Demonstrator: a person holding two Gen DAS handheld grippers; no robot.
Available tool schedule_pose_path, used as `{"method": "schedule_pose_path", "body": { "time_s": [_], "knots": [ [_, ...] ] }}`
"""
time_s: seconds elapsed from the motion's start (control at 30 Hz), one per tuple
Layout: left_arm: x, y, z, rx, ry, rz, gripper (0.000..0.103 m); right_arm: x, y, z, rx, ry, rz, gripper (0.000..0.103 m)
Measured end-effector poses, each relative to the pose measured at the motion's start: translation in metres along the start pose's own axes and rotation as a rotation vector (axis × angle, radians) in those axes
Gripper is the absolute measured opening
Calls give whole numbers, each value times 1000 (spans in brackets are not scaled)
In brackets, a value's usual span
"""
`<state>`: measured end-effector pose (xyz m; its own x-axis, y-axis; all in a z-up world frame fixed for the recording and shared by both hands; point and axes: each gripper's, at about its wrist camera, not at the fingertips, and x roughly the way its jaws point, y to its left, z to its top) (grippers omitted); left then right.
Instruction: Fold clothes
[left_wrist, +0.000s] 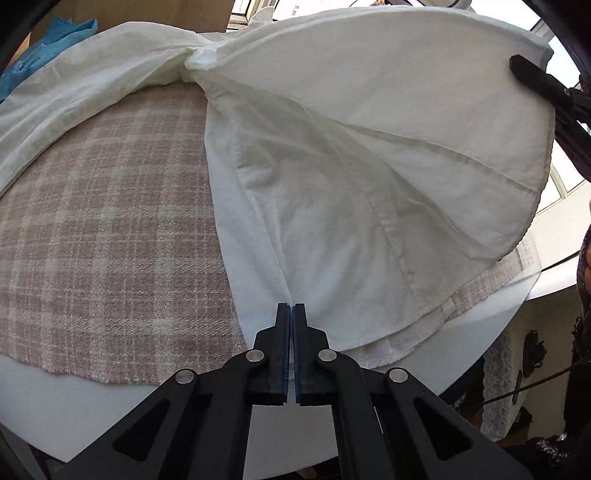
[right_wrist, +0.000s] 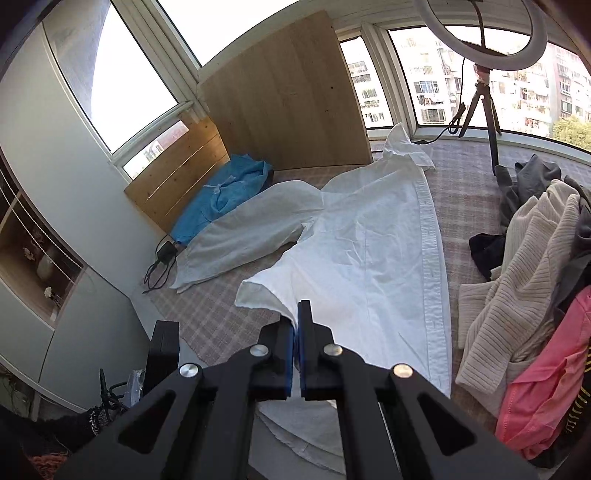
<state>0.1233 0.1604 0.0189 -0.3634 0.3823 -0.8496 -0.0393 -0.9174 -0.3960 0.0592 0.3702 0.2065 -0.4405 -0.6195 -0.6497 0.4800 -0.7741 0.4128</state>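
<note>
Both claws (left_wrist: 291, 306) (right_wrist: 297, 314) pinching unlabelled white shirt (right_wrist: 369, 251).

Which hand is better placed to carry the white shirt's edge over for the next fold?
Probably right: the right tool is shut on a lifted corner of the white shirt, with the body laid out ahead. The left tool pinches the hem low over the checked cloth.
</note>
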Motion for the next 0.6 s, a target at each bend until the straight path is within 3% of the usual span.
{"method": "schedule_pose_path", "body": {
  "time_s": [0.17, 0.23, 0.33, 0.47, 0.6],
  "knots": [
    [-26, 29, -5, -120, -37, -167, 1, -3, 11, 3, -10, -3, 13, 2],
    [-36, 42, -10, -161, -62, -200, 1, -5, 19, 4, -16, -4, 35, 2],
    [-47, 68, -21, -224, -100, -191, 1, -3, 34, 0, -39, -5, 51, 2],
    [-25, 102, -30, -286, 6, -117, 0, 17, 47, -10, -52, 37, 50, 2],
    [-36, 103, -13, -247, -12, -101, 0, 35, 50, -19, -54, 79, 33, 2]
  ]
}}
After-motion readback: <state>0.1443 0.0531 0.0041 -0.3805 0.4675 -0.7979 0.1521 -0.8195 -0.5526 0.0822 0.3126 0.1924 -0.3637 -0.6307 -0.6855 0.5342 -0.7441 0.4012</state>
